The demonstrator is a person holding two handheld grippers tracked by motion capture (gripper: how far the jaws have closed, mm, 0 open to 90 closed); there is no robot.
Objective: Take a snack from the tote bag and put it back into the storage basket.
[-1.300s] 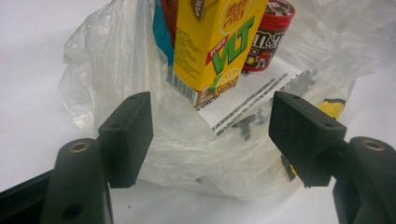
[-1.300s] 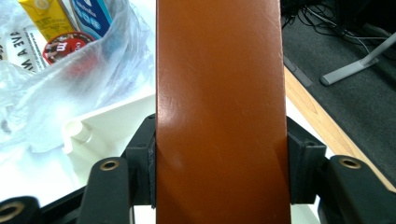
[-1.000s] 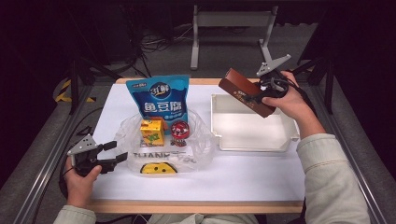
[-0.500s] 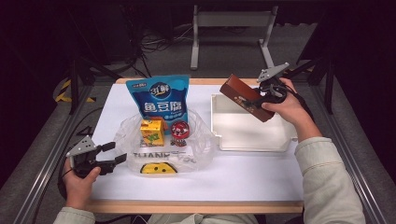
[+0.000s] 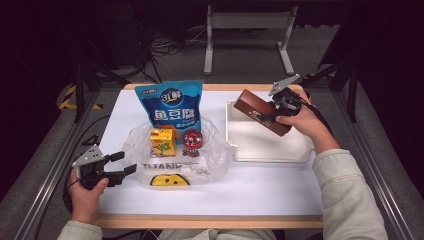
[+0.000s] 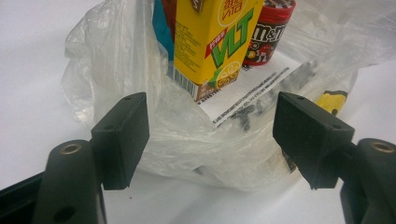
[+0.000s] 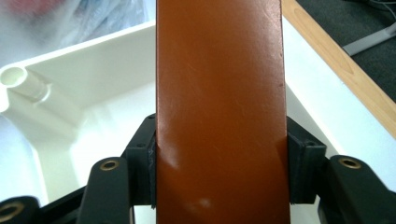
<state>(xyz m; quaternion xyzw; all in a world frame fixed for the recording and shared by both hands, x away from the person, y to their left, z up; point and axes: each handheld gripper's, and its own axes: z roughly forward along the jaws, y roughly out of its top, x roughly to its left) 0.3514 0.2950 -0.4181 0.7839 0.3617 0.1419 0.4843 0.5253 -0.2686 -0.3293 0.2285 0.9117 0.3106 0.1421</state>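
My right gripper (image 5: 272, 111) is shut on a long brown box (image 5: 260, 112), holding it tilted above the far part of the white tray (image 5: 270, 150). Along that gripper's own jaws the brown box (image 7: 219, 107) runs up the middle, clamped between both jaws (image 7: 219, 172), with the tray's white wall (image 7: 88, 60) below it. My left gripper (image 5: 122, 164) stands open at the near left, just left of a clear plastic bag (image 5: 210, 150). Between its open jaws (image 6: 212, 135) lies the bag's crumpled plastic (image 6: 187, 140). A yellow drink carton (image 6: 210, 42) and a red candy tub (image 6: 268, 28) stand on the bag.
A blue snack pouch (image 5: 170, 105) stands upright behind the carton (image 5: 163, 141) and the candy tub (image 5: 192, 140). A yellow smiley print (image 5: 166, 181) shows on the bag's near part. The white sheet (image 5: 260, 190) covers the wooden table; its right edge (image 7: 341, 65) passes close to the tray.
My right gripper has carried the brown box a little to the right and lower over the tray. My left gripper has stayed put, open.
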